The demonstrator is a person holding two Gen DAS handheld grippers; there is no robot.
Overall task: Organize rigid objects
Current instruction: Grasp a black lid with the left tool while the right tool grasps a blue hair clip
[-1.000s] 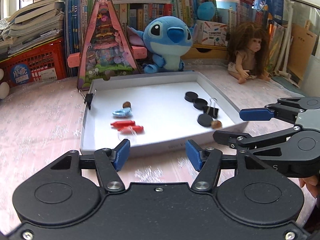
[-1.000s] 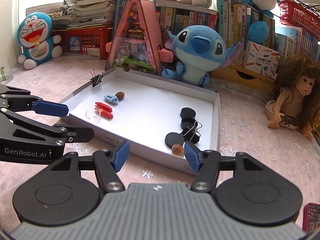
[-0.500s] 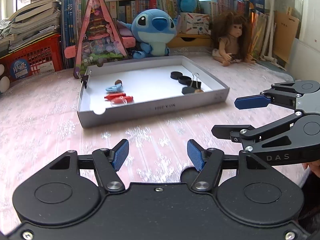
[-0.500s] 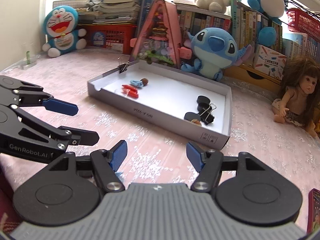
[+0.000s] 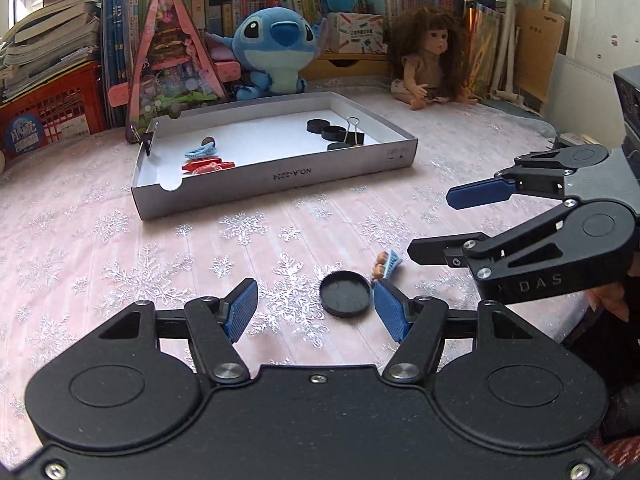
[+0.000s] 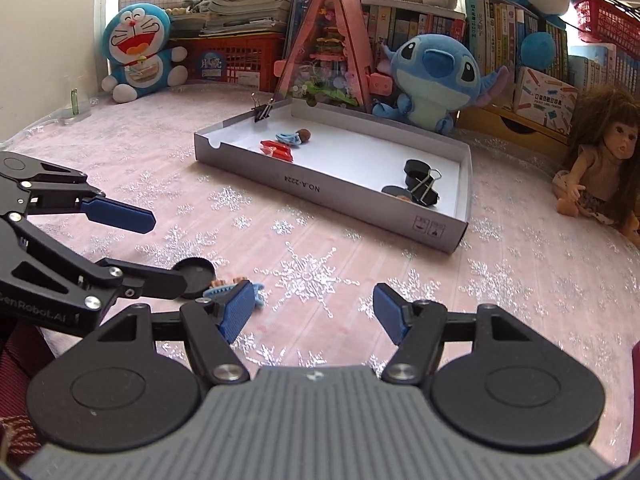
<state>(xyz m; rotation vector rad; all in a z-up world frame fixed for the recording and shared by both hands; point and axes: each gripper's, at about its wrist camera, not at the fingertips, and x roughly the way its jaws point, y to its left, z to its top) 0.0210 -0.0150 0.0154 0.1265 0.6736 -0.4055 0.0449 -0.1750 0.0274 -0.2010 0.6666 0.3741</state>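
A white shallow box point(image 5: 280, 176) lies on the pink cloth, also in the right wrist view point(image 6: 332, 200). It holds black caps point(image 5: 326, 130), a binder clip point(image 5: 352, 136), red clips point(image 5: 208, 166) and a blue clip point(image 5: 198, 152). On the cloth near me lie a black cap point(image 5: 345, 293) and a small blue clip with a brown bead point(image 5: 387, 264); both show in the right wrist view, cap point(image 6: 194, 274) and clip point(image 6: 224, 290). My left gripper point(image 5: 316, 312) is open, low over the cap. My right gripper point(image 6: 314, 312) is open and empty, right of the clip.
A Stitch plush point(image 5: 276, 52), a pink triangular toy house point(image 5: 170, 64), a doll point(image 5: 428, 60), a red crate point(image 5: 44, 120) and bookshelves stand behind the box. A Doraemon plush point(image 6: 138, 54) sits at far left. A binder clip point(image 6: 262, 110) is clamped on the box's corner.
Both grippers have pulled back from the box toward the near table edge. The loose black cap and blue clip have come into view between them. Both stay open.
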